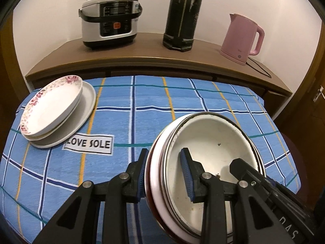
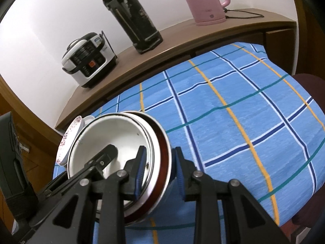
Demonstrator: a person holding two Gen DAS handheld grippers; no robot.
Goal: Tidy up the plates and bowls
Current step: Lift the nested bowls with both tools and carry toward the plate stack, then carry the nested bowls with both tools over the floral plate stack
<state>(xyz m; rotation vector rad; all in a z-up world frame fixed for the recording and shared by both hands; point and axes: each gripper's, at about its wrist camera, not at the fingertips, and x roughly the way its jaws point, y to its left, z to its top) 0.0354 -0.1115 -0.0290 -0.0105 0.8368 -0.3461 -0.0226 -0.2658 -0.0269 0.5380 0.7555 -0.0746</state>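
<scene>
The left gripper point(image 1: 165, 174) is partly open, with one blue pad inside the stack of bowls point(image 1: 211, 142) and one outside its left rim — the rim sits between them, and the outside pad looks to touch it. The right gripper point(image 2: 159, 173) grips the other side the same way, rim between its pads. The bowls point(image 2: 121, 130) are tipped up over the blue checked tablecloth point(image 1: 142, 105). Far left, a flowered plate point(image 1: 50, 105) lies on a plain white plate point(image 1: 85, 101). A rice cooker point(image 1: 110, 18), black flask point(image 1: 182, 14) and pink kettle point(image 1: 239, 38) stand on the shelf.
</scene>
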